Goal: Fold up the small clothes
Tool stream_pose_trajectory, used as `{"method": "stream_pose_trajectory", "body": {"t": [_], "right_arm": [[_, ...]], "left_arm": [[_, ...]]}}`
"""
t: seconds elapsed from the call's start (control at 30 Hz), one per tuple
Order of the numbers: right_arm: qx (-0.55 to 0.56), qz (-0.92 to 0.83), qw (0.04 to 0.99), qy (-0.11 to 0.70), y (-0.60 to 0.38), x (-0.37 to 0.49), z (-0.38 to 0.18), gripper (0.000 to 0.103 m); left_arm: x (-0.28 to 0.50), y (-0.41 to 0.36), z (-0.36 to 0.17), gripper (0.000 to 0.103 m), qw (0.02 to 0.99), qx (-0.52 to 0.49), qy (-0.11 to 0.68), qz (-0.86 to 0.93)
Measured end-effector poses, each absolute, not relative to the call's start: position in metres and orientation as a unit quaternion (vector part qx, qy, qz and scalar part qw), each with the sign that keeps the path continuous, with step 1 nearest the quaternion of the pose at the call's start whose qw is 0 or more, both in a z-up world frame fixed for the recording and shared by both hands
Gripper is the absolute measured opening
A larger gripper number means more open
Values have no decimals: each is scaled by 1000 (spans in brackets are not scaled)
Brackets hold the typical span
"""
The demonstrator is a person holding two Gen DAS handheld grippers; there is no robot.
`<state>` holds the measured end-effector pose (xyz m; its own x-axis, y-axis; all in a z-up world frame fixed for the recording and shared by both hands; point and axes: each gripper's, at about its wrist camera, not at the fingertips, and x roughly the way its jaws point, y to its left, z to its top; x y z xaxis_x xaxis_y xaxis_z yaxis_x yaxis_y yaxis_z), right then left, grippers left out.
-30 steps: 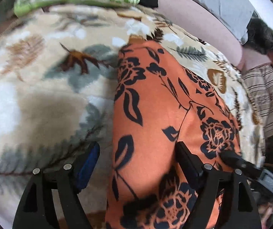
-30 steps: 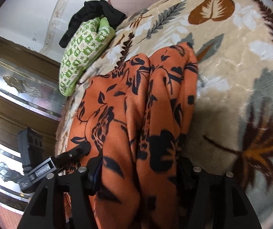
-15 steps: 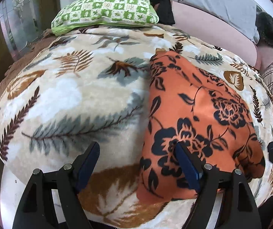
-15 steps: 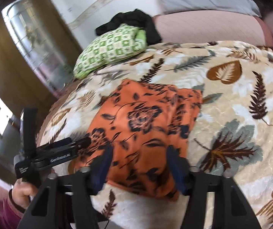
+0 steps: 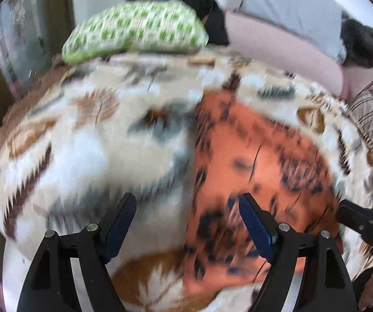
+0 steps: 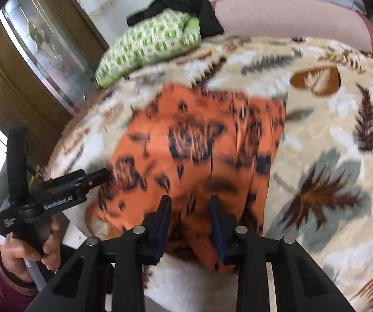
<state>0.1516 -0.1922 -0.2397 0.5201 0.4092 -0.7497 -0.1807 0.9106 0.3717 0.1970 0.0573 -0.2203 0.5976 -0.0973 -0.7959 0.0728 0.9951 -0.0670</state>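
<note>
An orange garment with a black flower print point(image 5: 259, 171) lies folded on a leaf-patterned blanket point(image 5: 87, 150); it also shows in the right wrist view point(image 6: 194, 150). My left gripper point(image 5: 187, 205) is wide open and empty, raised above the garment's near left edge. My right gripper point(image 6: 190, 202) is partly open and empty above the garment's near edge. The left gripper also shows at the left of the right wrist view point(image 6: 100, 175), and the right gripper at the right edge of the left wrist view point(image 5: 342, 210). Both views are blurred.
A green checked pillow point(image 5: 137, 31) with a black garment point(image 5: 207, 5) behind it lies at the far end. A pink sofa back point(image 6: 290, 15) runs along the far side. A wooden glass-front cabinet point(image 6: 40, 59) stands at left. The blanket's near edge point(image 6: 191, 283) is close.
Both grippers have let go of the garment and pulled back and up from it. The right jaws have narrowed. The garment now lies flat on the blanket.
</note>
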Motion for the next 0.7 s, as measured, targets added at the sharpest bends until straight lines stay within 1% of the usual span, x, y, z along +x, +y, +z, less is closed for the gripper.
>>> {"method": "stream_pose_trajectory", "body": {"t": [0.07,0.13,0.2,0.3,0.37,0.4,0.47,0.5,0.6,0.67,0.7], "right_arm": [[129,170,868,448,-197,167,-231,32],[133,159,869,449,-200,186,-231,32],[139,143,868,455,-203,210,-237,32],[174,142,855,468,-208,245,-253,32],[178,130,843,491,-208,263,-270,32],[171,125,839,501,-207,268,-278,32],[159,123,841,503,-204,271,-280,33],[159,124,843,499,-204,268,-276,35],[148,113,854,485,-207,247,-251,35],[140,117,867,464,-207,224,-233,35],[128,118,876,450,-206,209,-222,35]], "left_arm": [[225,50,-211,83,897,2,439,-47],[255,43,-214,83,894,22,446,-37],[285,37,-227,83,883,30,466,-35],[322,28,-261,83,851,37,522,-44],[330,24,-284,83,837,45,544,-36],[328,25,-285,83,839,42,541,-35],[312,27,-270,83,856,35,514,-33],[302,28,-259,83,865,36,499,-33],[263,26,-217,83,901,57,430,-15],[226,23,-185,83,923,79,376,4],[215,22,-176,83,928,84,363,10]]}}
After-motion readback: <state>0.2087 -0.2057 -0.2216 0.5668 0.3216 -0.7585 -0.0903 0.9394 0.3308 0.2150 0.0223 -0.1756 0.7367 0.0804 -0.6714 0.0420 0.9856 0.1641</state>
